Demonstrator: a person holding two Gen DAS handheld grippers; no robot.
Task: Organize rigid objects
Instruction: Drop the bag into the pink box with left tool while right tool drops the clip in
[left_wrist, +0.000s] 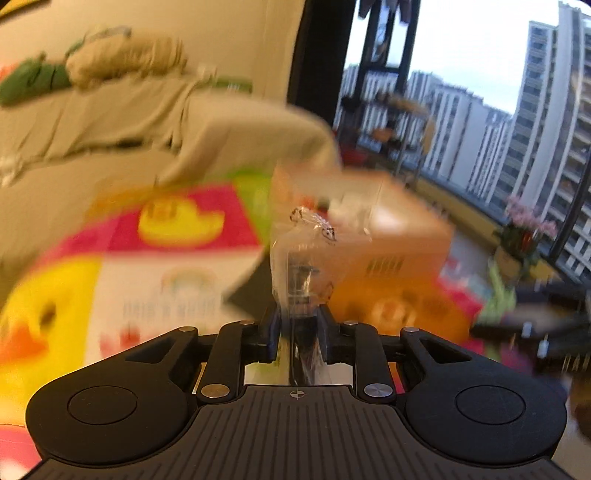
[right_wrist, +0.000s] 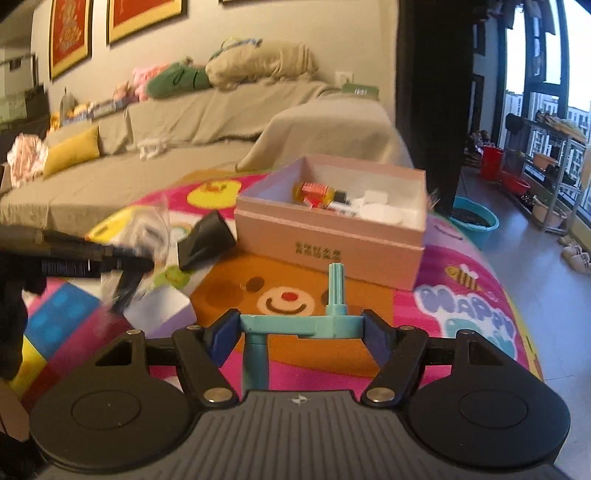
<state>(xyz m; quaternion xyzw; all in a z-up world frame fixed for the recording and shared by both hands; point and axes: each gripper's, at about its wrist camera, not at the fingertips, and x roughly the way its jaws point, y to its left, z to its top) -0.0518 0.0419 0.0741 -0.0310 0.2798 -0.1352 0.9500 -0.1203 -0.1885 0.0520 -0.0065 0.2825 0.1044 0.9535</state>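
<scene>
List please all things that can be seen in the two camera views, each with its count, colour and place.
box: one, pink, open, on the play mat
items in the box: several, among them a yellow bottle and white pieces
black nozzle-shaped part: one, left of the box
teal plastic part: one, between the right jaws
clear plastic bag: one, holding a dark item, in the left jaws
play mat: one, multicoloured cartoon print
sofa: one, beige cover, behind the mat
basin: one, blue, on the floor right of the mat
left gripper: black, shut on the bag
right gripper: black, shut on the teal part
</scene>
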